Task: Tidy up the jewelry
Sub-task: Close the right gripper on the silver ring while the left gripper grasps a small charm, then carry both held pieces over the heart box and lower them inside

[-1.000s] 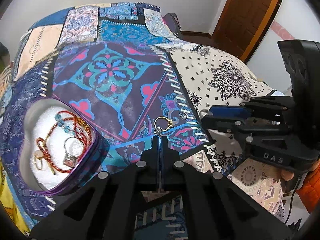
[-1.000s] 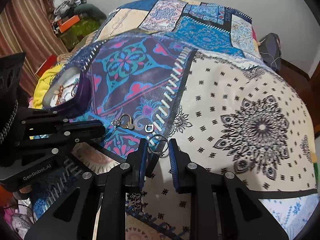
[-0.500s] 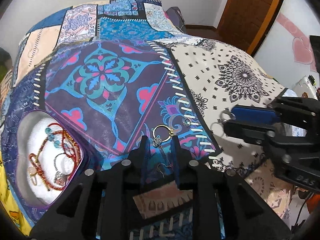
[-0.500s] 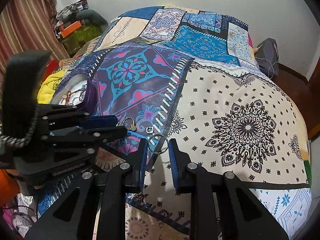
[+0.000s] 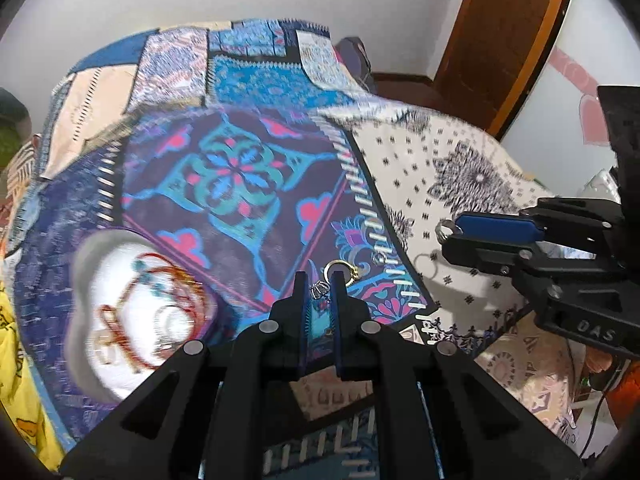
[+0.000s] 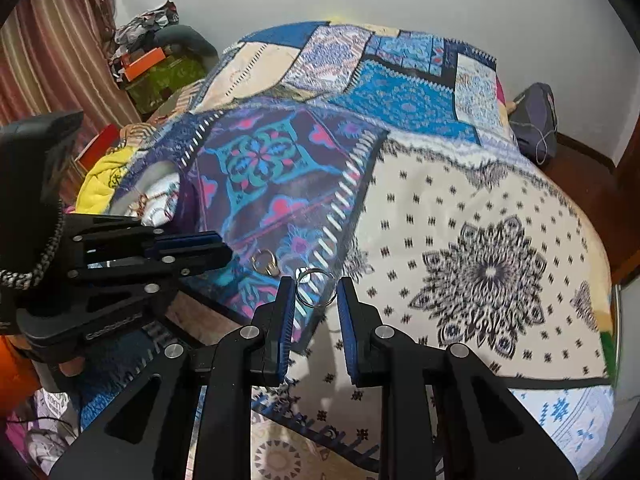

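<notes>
My left gripper (image 5: 320, 286) is shut on a small silver crown-shaped ring (image 5: 319, 290), held above the bedspread. A gold ring (image 5: 340, 270) lies on the quilt just beyond its tips, and shows in the right wrist view (image 6: 265, 262) too. My right gripper (image 6: 314, 288) is shut on a silver ring (image 6: 314, 283), pinched between the blue pads; it also shows in the left wrist view (image 5: 456, 236). A purple heart-shaped box (image 5: 86, 248) with white lining holds red and gold bangles and rings, at lower left.
A patchwork bedspread (image 6: 480, 208) covers the bed. A small silver ring (image 5: 378, 258) lies on the white stitching. A wooden door (image 5: 500, 36) stands at the back right. Clutter and a curtain (image 6: 52, 60) line the left wall. A yellow cloth (image 5: 16, 344) lies beside the box.
My left gripper opened, then closed on the crown ring and lifted it. Both grippers rose away from the bedspread; the right keeps its silver ring.
</notes>
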Action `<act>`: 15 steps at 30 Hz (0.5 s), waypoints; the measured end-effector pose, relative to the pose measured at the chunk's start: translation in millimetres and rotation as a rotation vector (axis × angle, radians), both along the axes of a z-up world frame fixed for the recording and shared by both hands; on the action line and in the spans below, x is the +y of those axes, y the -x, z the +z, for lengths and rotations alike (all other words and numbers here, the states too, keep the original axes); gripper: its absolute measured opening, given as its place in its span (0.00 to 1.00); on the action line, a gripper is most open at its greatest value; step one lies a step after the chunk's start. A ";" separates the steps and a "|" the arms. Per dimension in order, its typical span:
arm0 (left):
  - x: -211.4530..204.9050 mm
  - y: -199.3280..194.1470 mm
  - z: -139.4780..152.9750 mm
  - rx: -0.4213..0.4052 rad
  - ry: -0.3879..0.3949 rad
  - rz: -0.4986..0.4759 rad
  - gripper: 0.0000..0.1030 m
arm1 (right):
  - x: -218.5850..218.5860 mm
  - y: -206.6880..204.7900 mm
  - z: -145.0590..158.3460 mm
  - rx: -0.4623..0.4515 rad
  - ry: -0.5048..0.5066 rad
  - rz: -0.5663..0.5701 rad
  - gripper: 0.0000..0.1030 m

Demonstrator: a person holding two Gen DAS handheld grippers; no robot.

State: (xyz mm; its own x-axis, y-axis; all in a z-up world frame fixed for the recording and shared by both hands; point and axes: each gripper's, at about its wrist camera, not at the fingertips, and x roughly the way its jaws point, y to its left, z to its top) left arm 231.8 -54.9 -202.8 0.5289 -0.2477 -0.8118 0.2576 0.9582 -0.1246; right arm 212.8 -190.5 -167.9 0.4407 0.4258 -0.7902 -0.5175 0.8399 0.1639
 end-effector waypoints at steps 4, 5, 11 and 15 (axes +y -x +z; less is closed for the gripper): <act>12.2 9.8 23.4 -0.056 -0.005 0.022 0.09 | 5.3 2.7 15.2 -0.035 -0.019 0.007 0.19; 15.2 12.1 28.0 -0.066 -0.003 0.026 0.09 | 6.6 3.4 18.9 -0.044 -0.024 0.009 0.19; 30.1 29.3 58.6 -0.138 -0.007 0.050 0.09 | 24.1 10.8 45.2 -0.099 -0.059 0.028 0.19; 40.5 39.6 75.4 -0.180 -0.012 0.062 0.09 | 38.4 16.3 58.9 -0.126 -0.083 0.049 0.19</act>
State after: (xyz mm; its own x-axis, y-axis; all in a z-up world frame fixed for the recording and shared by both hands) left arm 192.2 -14.5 -127.3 0.6797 -0.2004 -0.7056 0.2146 0.9742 -0.0700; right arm 196.5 -152.1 -109.0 0.5111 0.5112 -0.6910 -0.5786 0.7991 0.1632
